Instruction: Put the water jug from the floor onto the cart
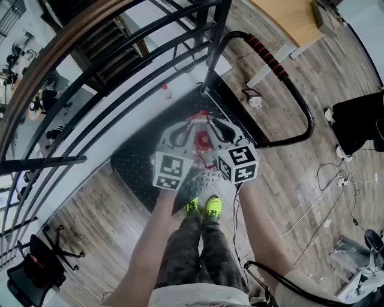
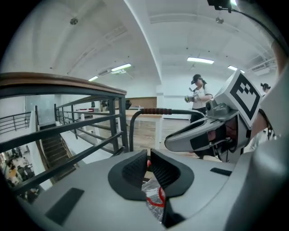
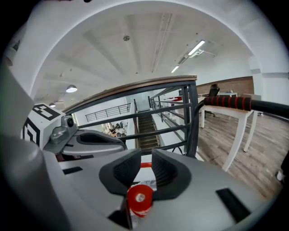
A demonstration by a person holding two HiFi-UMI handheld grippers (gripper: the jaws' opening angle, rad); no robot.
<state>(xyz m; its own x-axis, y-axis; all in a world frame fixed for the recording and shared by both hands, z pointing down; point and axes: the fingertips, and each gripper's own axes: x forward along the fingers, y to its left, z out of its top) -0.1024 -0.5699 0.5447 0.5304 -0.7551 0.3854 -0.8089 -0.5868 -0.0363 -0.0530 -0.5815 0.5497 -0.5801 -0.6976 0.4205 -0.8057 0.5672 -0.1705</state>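
Observation:
The water jug (image 1: 203, 141) is clear plastic with a red cap and a thin red handle (image 1: 200, 115). It hangs between my two grippers above the cart's black platform (image 1: 135, 165). My left gripper (image 1: 189, 125) comes in from the left and is shut on the red handle, of which a sliver shows between its pads (image 2: 148, 164). Crinkled clear plastic (image 2: 156, 198) shows below. From the right, my right gripper (image 1: 211, 125) also grips the handle (image 3: 145, 168), and the red cap (image 3: 139, 198) sits just under its jaws.
The cart's push bar (image 1: 282, 72) with a red and black grip curves up at the right. A dark metal railing (image 1: 120, 66) runs along the left above a stairwell. Cables (image 1: 324, 204), an office chair (image 1: 36, 264) and a table (image 1: 288, 18) stand around. A person (image 2: 198, 97) stands far off.

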